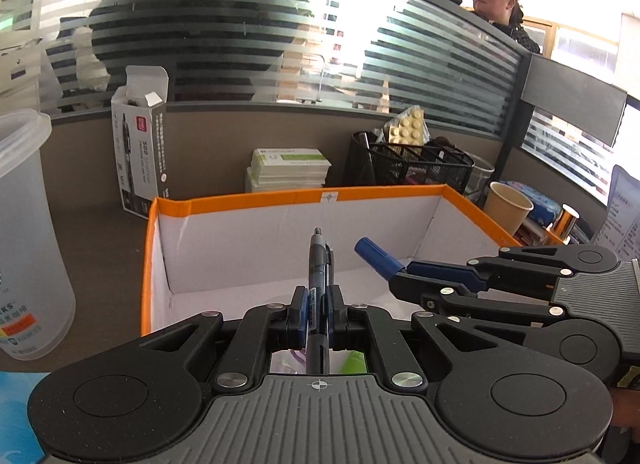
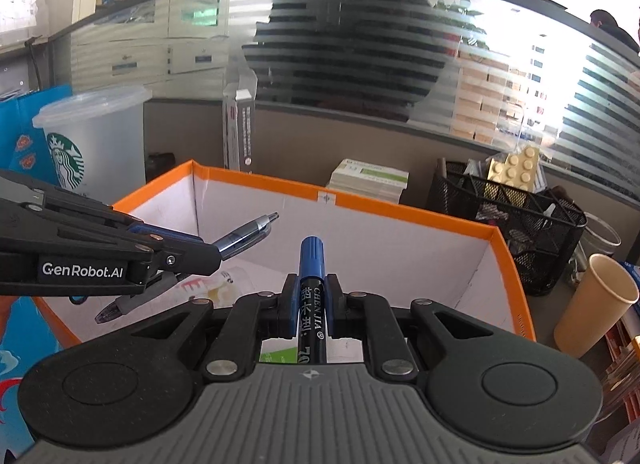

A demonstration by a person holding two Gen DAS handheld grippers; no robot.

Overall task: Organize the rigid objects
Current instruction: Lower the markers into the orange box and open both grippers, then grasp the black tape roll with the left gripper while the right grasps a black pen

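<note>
Orange-rimmed box (image 1: 248,197), one; two tongs (image 1: 318,306) (image 2: 313,304), clamping one pen (image 1: 319,260), one marker (image 2: 311,264).

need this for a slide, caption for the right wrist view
Right gripper holds a blue marker over the orange-rimmed box.

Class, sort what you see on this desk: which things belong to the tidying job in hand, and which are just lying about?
In the job:
left claw, shut on the pen
right claw, shut on the blue marker
orange-rimmed box

Lying about:
paper cup
mesh organiser
plastic tumbler
stack of booklets
</note>
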